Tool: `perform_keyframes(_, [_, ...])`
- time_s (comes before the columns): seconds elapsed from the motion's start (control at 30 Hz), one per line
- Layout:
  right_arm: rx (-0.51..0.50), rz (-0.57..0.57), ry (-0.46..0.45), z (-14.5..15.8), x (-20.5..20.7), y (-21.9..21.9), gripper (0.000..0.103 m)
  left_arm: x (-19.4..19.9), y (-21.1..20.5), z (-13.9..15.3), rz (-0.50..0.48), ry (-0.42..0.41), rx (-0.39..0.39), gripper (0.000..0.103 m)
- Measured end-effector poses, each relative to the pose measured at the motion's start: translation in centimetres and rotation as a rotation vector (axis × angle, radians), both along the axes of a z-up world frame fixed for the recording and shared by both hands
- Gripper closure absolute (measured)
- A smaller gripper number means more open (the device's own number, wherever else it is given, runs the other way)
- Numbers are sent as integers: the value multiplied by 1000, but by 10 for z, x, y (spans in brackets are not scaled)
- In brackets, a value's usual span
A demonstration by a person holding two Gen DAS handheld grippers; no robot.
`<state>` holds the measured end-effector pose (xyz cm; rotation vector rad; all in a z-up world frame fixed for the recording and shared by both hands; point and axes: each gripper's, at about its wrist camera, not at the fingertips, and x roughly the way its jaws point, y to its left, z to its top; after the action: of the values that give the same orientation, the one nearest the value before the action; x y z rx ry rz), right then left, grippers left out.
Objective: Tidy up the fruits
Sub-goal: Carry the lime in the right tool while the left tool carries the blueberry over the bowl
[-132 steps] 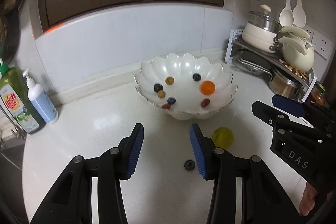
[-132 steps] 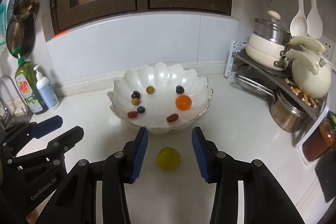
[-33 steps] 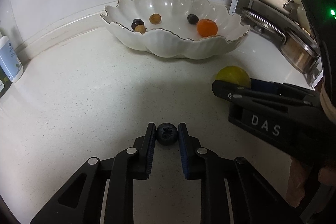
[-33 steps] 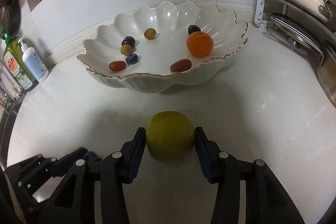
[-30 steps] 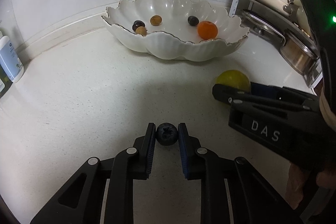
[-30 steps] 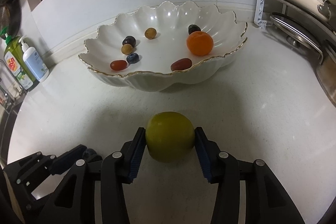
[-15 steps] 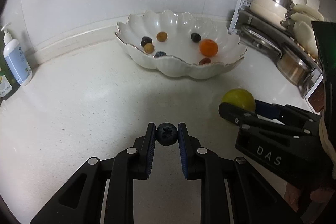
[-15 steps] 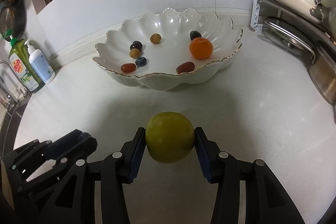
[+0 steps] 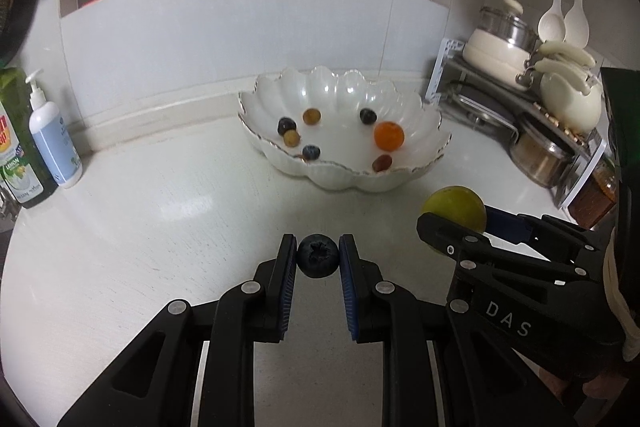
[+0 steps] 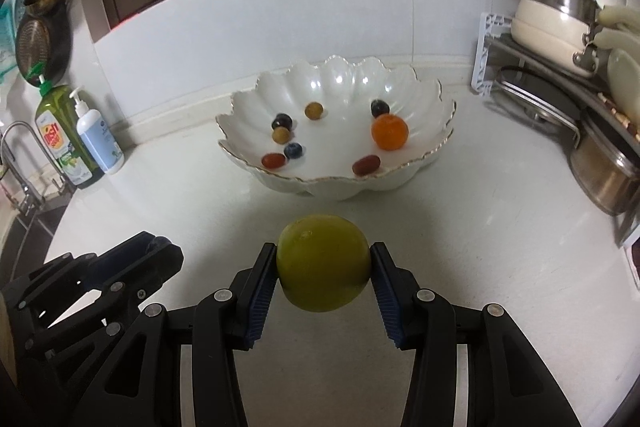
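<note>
On a pale speckled kitchen counter (image 9: pixel 160 227), the left gripper (image 9: pixel 318 255) pinches a small dark blueberry (image 9: pixel 318 255) and the right gripper (image 10: pixel 322 263) clamps a round yellow-green fruit (image 10: pixel 322 261), both lifted. Straight ahead of each pair of jaws sits the white scalloped ceramic bowl (image 10: pixel 340 183), slightly nearer the right gripper, which points level at its rim.

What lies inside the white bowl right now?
The bowl holds an orange, blueberries, two red grapes and two brownish fruits. Its near wall could hide anything lower.
</note>
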<state>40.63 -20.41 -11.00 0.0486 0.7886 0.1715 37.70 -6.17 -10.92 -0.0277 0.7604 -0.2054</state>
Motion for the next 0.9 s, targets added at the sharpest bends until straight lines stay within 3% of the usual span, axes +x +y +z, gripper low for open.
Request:
perform_keyframes(0.43, [-16,-19,-105,39,-11,7,55,0,10,37,-2,-101,-6,81])
perform_keyframes(0.9, [-15,-42,-192,75,5,2,55,22,6,75,-41,-180,-5,81])
